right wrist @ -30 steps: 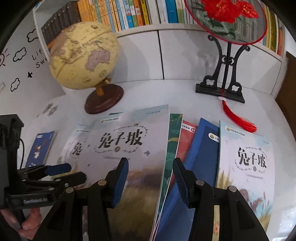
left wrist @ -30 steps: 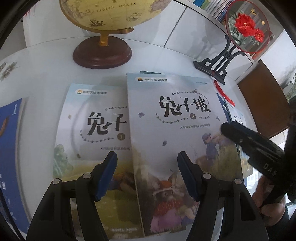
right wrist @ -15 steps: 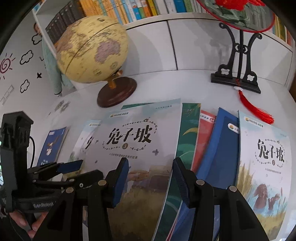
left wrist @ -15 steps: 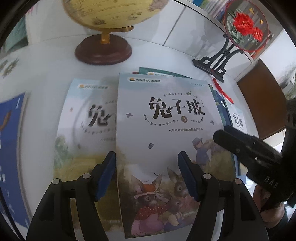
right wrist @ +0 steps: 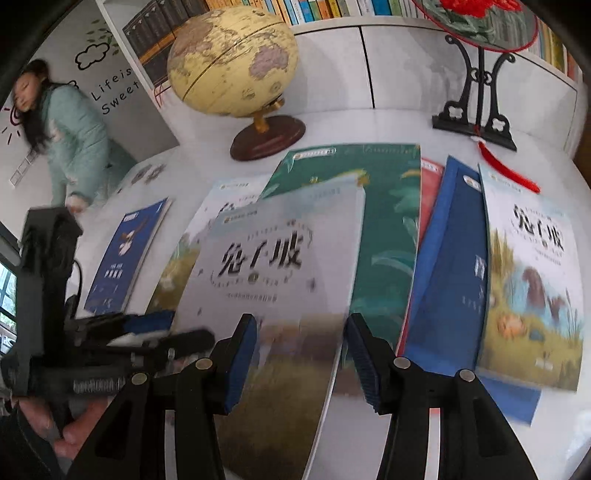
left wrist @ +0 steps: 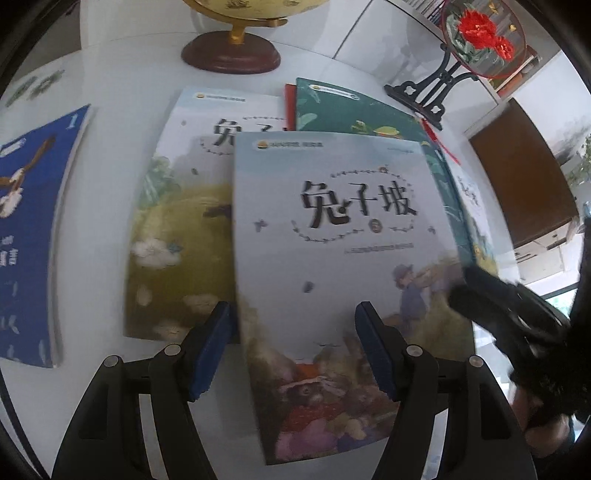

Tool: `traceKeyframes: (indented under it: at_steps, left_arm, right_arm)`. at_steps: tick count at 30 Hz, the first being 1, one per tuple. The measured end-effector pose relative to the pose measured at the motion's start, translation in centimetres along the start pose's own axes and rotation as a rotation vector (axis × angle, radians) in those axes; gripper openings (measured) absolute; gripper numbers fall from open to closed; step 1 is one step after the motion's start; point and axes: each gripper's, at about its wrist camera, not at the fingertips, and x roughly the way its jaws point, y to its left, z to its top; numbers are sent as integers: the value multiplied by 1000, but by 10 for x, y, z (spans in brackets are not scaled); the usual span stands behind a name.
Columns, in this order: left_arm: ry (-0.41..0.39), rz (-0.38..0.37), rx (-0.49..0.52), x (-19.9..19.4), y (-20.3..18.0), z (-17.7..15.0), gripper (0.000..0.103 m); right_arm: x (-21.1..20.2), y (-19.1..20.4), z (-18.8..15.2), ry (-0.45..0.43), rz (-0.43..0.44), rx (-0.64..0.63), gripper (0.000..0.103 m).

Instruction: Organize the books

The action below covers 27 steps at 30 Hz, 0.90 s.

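A pale rabbit-cover book, volume 3 (left wrist: 332,288), lies partly over a like book, volume 1 (left wrist: 181,221), on the white table (left wrist: 122,66); it also shows in the right wrist view (right wrist: 273,266). A green book (right wrist: 380,229), a red book (right wrist: 430,192), a blue book (right wrist: 450,273) and another rabbit-cover book (right wrist: 532,280) lie fanned to the right. My left gripper (left wrist: 295,347) is open, its jaws straddling volume 3. My right gripper (right wrist: 299,358) is open over the same book's near edge. Whether either pad touches the book is unclear.
A globe (right wrist: 232,59) on a brown base stands at the back. A black fan stand (right wrist: 476,114) with a red tassel stands back right. A dark blue book (left wrist: 33,229) lies far left. A bookshelf (right wrist: 332,9) and a person (right wrist: 70,136) are behind.
Volume 3 has slid toward me and to the right, baring the green and red books behind it and more of volume 1. Both grippers stayed open.
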Motion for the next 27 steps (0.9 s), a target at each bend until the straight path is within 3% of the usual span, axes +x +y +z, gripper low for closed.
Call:
traceKeyframes:
  at_steps: [7, 11, 18, 24, 27]
  left_arm:
    - [15, -15, -28, -3, 8, -1, 66]
    - [23, -33, 3, 0, 1, -3, 68]
    - [-9, -63, 3, 5, -7, -2, 84]
    - [-28, -112, -39, 1, -1, -1, 80]
    - [-65, -175, -27, -16, -1, -4, 75]
  right_arm:
    - [1, -9, -35, 114, 34, 89, 51]
    - [7, -6, -36, 106, 77, 114, 51]
    - [14, 11, -33, 104, 39, 68, 52]
    - [21, 9, -36, 113, 32, 100, 52]
    - [19, 21, -34, 101, -29, 46, 52]
